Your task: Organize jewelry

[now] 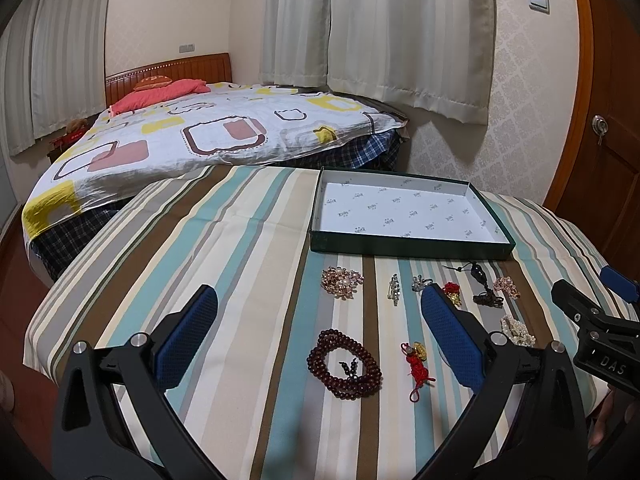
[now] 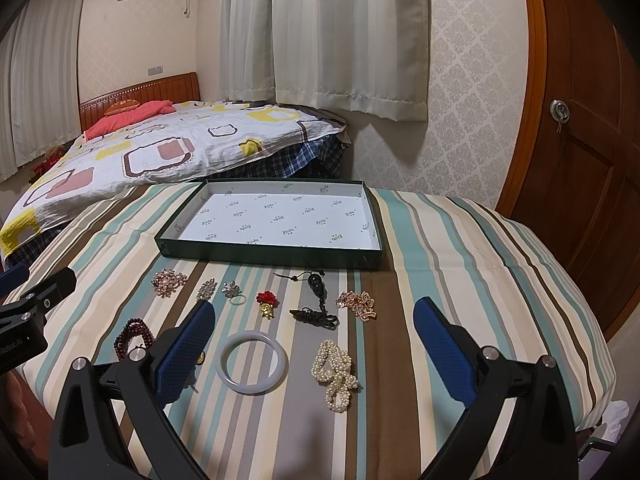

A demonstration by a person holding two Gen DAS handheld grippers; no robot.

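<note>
Green tray (image 2: pixel 362 258) near the far edge of the striped desk (image 2: pixel 460 248), long axis running left to right, open side up, white printed lining bare. Jewelry laid out on the cloth in front of it, in two loose rows parallel to the tray's near wall.

Only in the right wrist view: white bangle (image 2: pixel 252 361) lying flat, and the pearl strand (image 2: pixel 335 374) heaped with its length running toward the camera. Black corded pendant (image 2: pixel 316 302) stretched roughly away from the camera, pendant end toward the tray. Red and gold charm (image 2: pixel 266 303) and rose-gold brooch (image 2: pixel 357 303) on either side of it.

Clear only in the left wrist view: dark red bead bracelet (image 1: pixel 345 364) coiled in a ring, with the red knotted charm (image 1: pixel 416 364) just beside it.

Left hand-held gripper (image 1: pixel 316 336) spread wide, gripping nothing, held low over the near row and aimed toward the tray. Right hand-held gripper (image 2: pixel 314 344) likewise spread wide, clasping nothing, level with the left one, bangle and pearls between its blue pads (image 2: pixel 444 352).
</note>
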